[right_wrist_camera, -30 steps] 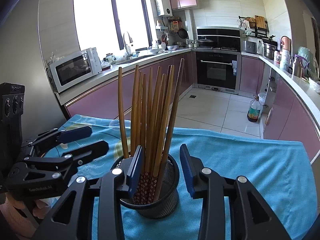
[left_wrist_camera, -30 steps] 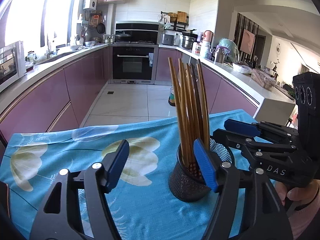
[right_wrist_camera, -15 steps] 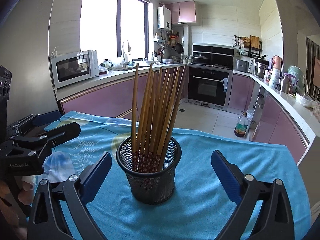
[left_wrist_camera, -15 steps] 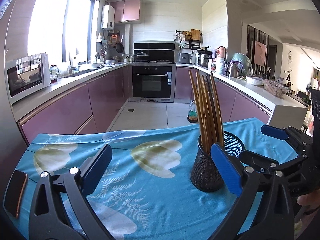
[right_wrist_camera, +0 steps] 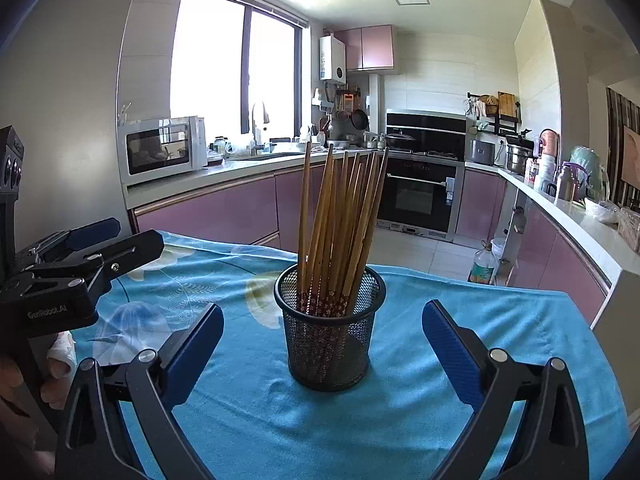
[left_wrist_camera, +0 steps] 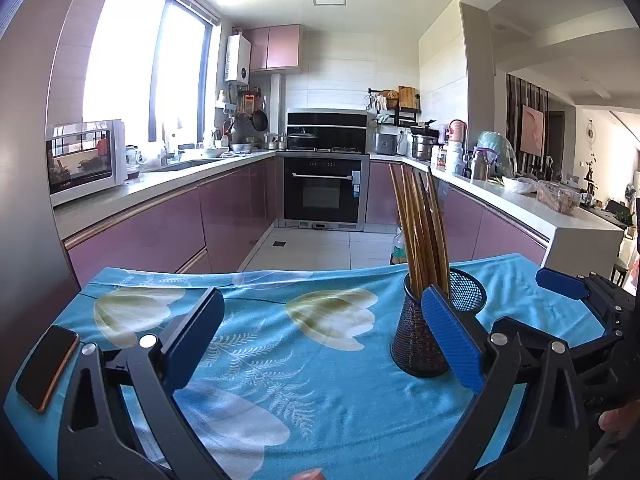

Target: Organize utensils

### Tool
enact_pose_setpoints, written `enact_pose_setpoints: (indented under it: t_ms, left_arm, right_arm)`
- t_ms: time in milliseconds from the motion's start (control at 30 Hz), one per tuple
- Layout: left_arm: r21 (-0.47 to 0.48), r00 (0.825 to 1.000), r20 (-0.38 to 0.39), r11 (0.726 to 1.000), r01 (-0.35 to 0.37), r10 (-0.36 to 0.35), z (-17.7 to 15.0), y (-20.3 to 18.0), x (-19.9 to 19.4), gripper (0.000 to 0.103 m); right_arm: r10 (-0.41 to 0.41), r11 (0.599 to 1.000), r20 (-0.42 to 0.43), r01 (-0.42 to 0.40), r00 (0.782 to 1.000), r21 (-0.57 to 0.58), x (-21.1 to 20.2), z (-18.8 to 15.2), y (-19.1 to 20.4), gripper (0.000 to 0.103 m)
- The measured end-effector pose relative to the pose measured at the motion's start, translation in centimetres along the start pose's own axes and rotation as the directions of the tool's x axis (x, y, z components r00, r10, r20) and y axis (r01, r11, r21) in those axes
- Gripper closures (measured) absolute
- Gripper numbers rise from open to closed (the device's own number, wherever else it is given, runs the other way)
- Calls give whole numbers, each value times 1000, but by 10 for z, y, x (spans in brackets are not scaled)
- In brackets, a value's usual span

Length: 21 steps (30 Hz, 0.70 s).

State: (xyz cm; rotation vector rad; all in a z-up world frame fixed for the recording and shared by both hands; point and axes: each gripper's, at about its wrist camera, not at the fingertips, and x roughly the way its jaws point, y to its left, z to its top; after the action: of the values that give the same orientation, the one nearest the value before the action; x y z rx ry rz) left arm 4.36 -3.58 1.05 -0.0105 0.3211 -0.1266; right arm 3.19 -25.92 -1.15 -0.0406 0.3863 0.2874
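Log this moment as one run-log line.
left claw: open, empty | right claw: open, empty | chopsticks: upright in mesh holder | holder: on blue cloth, untouched | phone: cloth's left edge

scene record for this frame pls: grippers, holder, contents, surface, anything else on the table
left gripper: open, jaws wide, holding nothing
right gripper: open, jaws wide, apart from the holder, holding nothing
holder: black mesh cup, upright on the tablecloth
contents: wooden chopsticks, standing bundled in the cup, leaning, patterned ends down
surface: blue floral tablecloth
other: phone lying flat at the table's left edge in the left wrist view
loose utensils on the cloth: none visible
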Motion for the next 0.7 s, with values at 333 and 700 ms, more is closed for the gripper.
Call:
enact_pose_setpoints:
  t_ms: [333, 700]
  left_arm:
    - [-13, 998, 58, 1000, -5, 6, -11, -1, -21, 6]
    - [0, 995, 101, 1000, -28, 28, -16, -5, -36, 6]
  right_arm:
    - [-30, 999, 30, 29, 999, 28, -11, -12, 4, 7]
    - [-55, 997, 88, 50, 995, 57, -25, -15, 6, 7]
